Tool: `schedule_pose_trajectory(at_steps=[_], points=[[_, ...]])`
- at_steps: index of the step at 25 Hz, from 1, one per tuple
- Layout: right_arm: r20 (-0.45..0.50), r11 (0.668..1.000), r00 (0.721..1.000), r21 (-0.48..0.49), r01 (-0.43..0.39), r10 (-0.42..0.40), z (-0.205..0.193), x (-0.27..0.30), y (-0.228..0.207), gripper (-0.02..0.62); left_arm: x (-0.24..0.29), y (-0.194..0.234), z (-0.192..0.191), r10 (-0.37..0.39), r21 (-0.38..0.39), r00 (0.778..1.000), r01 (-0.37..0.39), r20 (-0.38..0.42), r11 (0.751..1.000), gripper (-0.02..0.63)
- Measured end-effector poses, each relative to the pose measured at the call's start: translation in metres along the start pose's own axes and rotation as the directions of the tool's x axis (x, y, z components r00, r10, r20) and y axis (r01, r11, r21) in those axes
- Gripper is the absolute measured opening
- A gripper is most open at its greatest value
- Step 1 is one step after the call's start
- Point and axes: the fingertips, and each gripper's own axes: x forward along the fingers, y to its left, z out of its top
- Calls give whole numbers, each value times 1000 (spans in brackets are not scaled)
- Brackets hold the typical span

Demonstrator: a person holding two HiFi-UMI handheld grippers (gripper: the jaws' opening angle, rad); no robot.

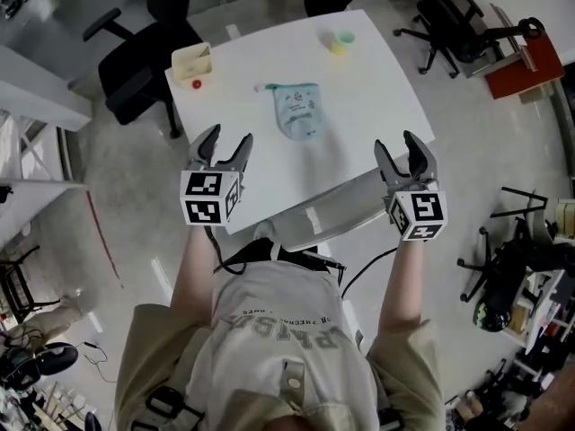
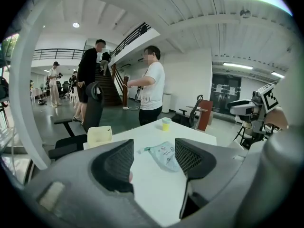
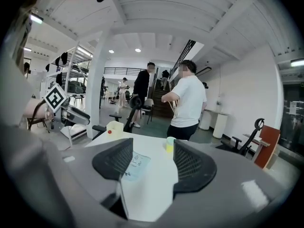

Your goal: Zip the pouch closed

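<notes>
A pale blue-green pouch [image 1: 296, 110] lies flat near the middle of the white table [image 1: 359, 133], its teal zipper pull pointing left. It also shows between the jaws in the left gripper view as the pouch [image 2: 165, 156] and in the right gripper view as the pouch [image 3: 137, 165]. My left gripper [image 1: 225, 147] hovers open over the table's near left edge. My right gripper [image 1: 406, 154] hovers open at the near right edge. Both are empty and well short of the pouch.
A cream box [image 1: 192, 62] with a small red ball [image 1: 196, 84] beside it sits at the table's far left. A small yellow-green cup [image 1: 341, 40] stands at the far edge. Office chairs [image 1: 135, 61] and standing people [image 2: 152, 87] surround the table.
</notes>
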Motion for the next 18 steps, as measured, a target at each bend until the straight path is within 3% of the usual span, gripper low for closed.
schedule_pose_trajectory(at_steps=[9,18], points=[[-32,987,987,-42,-158,157,0,66,-36,259,32,-16,-5,91,-45,995,-93,-48,995,279],[-88,932,942,-144,-333,323,-3,145,-45,259,65,-18,-15,158,-56,983,-164,-94,985,279]])
